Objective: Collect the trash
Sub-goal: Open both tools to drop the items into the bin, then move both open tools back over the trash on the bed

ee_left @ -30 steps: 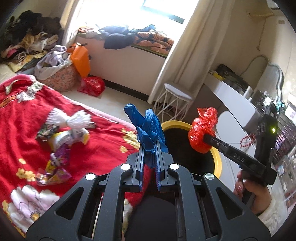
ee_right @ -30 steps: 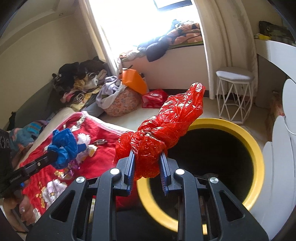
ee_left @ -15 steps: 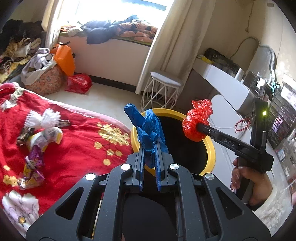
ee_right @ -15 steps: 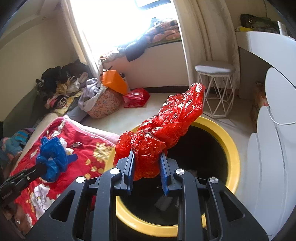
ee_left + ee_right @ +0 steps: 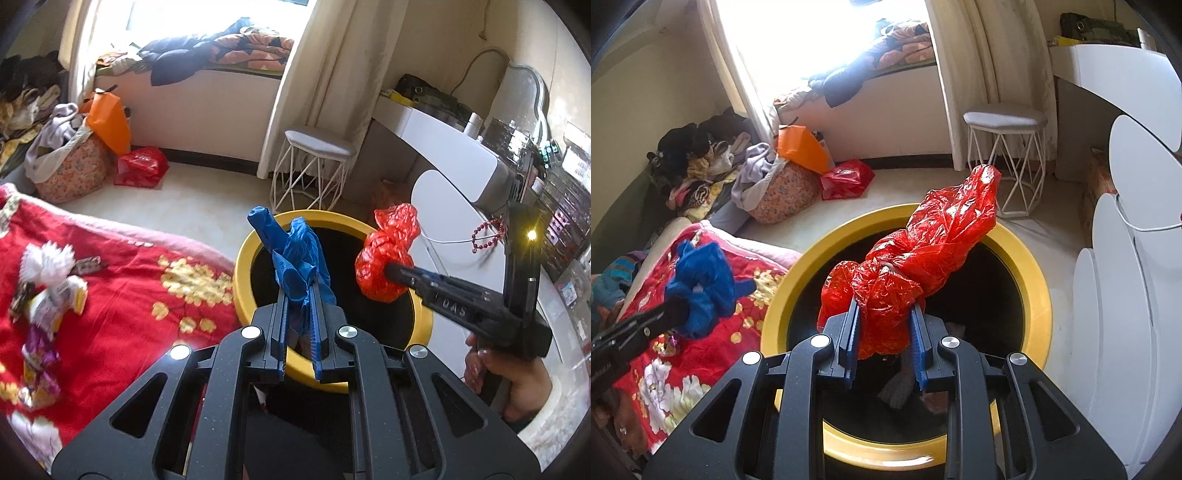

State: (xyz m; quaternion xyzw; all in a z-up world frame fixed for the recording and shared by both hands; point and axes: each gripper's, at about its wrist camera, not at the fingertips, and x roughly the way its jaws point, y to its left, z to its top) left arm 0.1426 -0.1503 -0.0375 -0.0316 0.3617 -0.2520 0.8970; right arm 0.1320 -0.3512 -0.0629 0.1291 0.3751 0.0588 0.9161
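My left gripper [image 5: 300, 295] is shut on a crumpled blue plastic bag [image 5: 295, 254], held over the near left rim of the yellow bin [image 5: 243, 266]. My right gripper [image 5: 884, 306] is shut on a crumpled red plastic bag [image 5: 934, 236] that hangs over the bin's dark opening, inside the yellow rim [image 5: 1038, 295]. In the left wrist view the right gripper [image 5: 391, 271] reaches in from the right with the red bag [image 5: 384, 258], a hand on its grip. The right wrist view shows the blue bag [image 5: 701, 288] at the left, over the bed's edge. Some trash lies at the bin's bottom.
A bed with a red flowered blanket [image 5: 122, 295] lies left of the bin, with wrappers and a white tassel [image 5: 48, 291] on it. A white wire stool [image 5: 314, 166] stands behind the bin. A white dresser [image 5: 1126, 295] is at the right. Bags and clothes [image 5: 74, 162] sit by the window wall.
Both grippers have moved toward the bin with their bags still held. The blue bag has come from over the blanket to the bin's rim, and the red bag hangs lower over the opening.
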